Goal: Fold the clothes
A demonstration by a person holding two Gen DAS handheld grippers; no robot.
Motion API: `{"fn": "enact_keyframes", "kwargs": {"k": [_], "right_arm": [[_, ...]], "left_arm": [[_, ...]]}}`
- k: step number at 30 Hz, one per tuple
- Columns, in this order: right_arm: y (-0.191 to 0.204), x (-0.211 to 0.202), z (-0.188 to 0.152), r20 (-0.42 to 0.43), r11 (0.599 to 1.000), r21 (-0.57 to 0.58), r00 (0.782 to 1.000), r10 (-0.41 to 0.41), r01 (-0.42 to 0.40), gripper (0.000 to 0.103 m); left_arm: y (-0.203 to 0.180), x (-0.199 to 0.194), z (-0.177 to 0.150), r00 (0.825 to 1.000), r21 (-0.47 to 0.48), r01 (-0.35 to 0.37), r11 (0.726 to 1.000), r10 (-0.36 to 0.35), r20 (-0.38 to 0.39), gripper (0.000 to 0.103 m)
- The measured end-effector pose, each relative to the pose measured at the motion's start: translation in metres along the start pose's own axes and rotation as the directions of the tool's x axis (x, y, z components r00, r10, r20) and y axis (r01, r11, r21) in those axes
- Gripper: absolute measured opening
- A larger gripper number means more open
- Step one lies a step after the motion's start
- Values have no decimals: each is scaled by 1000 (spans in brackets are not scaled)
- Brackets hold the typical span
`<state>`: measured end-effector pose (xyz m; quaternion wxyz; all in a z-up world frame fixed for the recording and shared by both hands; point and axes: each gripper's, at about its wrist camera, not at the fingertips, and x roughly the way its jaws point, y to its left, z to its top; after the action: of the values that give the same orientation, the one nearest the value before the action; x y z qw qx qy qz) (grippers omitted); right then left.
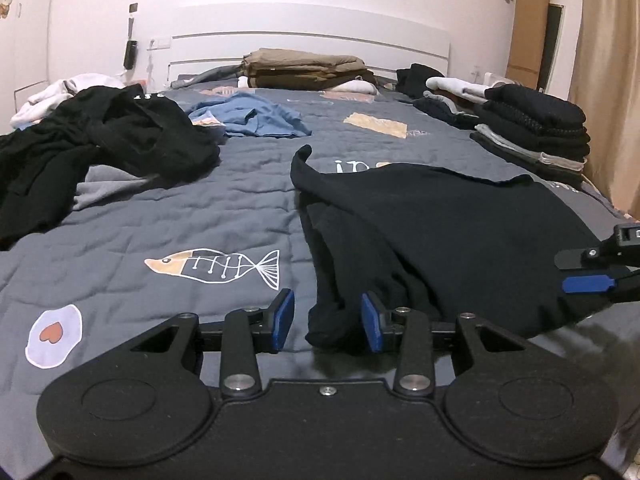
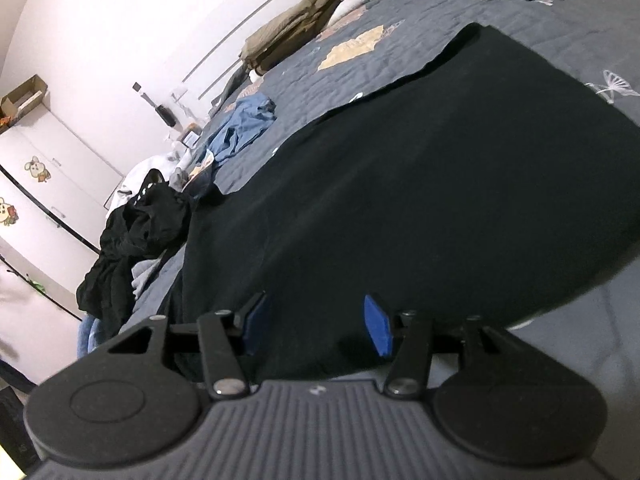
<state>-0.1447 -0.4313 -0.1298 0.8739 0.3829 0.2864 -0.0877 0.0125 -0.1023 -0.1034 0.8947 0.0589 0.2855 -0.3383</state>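
The left wrist view looks straight up the bed (image 1: 224,184) and shows things the other view cuts off or hides: a fish picture (image 1: 216,266) and a fried egg picture (image 1: 54,336) on the gray quilt, a tall stack of folded dark clothes (image 1: 536,128) at the far right, and a brown folded pile (image 1: 304,66) by the white headboard. It also shows the tip of the right hand-held gripper (image 1: 600,272) poking in from the right edge, over the black shirt (image 1: 460,232). The right wrist view is tilted and shows a white cupboard with cartoon stickers (image 2: 38,170) and a cardboard box (image 2: 24,96) on top of it. Both views show the blue shirt (image 1: 252,116) and the messy heap of black clothes (image 1: 100,140) on the left side of the bed. The black shirt lies spread on the near right part of the bed, with one bunched corner hanging down by the edge. The left hand-held gripper (image 1: 326,322) has its jaws partly spread, and that bunched corner sits between the blue pads (image 1: 370,322); it seems to touch only the right pad. The right hand-held gripper (image 2: 316,328) is spread about halfway, low over the shirt's near edge, but the cloth is so dark that I cannot tell if the pads touch it.
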Motion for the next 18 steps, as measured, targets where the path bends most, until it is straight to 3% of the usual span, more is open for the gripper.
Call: {"fn": "enact_keyframes", "kwargs": {"k": [7,10,18], "right_arm": [[2,21,-3,-28,1000,-3,1000,2,-2,54],[-1,28,-6,-41,1000,-4,999,-10,10,54],[-15,35,-12,-28,999,16,999,-40,41,54]], "left_arm": [[5,14,-3,996,-10,82,997,-82,-24,32],[4,20,-6,993,-7,108,994,-108,-46,11],[34,10,3,984,-57,165,985,-168,-63,6]]}}
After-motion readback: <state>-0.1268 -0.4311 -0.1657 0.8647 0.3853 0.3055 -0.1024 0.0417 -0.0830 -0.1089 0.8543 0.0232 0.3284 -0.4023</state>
